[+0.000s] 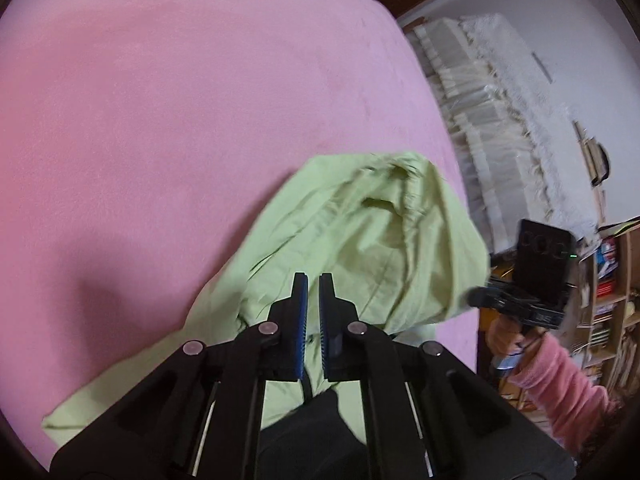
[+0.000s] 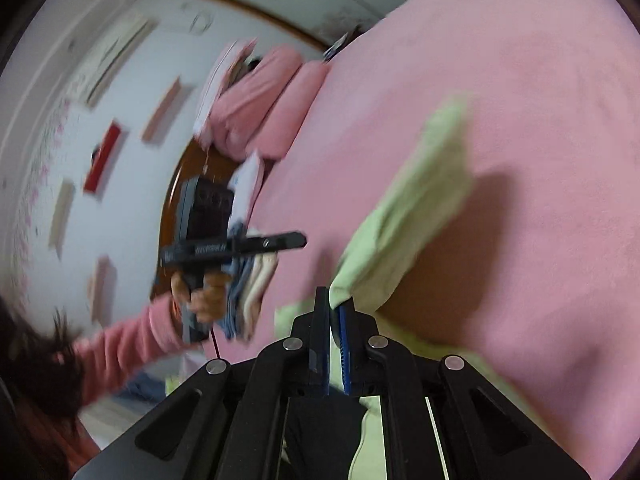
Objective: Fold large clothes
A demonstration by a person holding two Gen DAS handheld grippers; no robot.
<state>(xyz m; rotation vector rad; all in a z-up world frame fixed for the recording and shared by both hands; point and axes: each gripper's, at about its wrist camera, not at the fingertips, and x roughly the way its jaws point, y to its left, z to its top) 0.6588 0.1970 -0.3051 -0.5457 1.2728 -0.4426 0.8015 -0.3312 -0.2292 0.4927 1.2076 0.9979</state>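
So both hand-held grippers are pinched down on the same light green garment (image 1: pixel 372 236), which is spread over a bed with a pink cover (image 1: pixel 180 120).

From the left wrist camera, the left hand-held gripper (image 1: pixel 314 284) has its jaws nearly together with the green cloth passing between the blue pads, so it's clamped on the fabric. The garment bunches up in a rumpled mound ahead of the jaws and trails off to the lower left, flat on the cover. Off to the right you can see the other hand-held gripper, held by a hand (image 1: pixel 506 336) in a fuzzy pink sleeve (image 1: pixel 560 392), with a bookshelf (image 1: pixel 612 300) behind it.

The right wrist camera is pretty blurry, but the right hand-held gripper (image 2: pixel 334 300) is closed on an edge of the green cloth, which lifts off the bed and throws a shadow on the cover. Pink pillows (image 2: pixel 264 100) sit at the far end of the bed.
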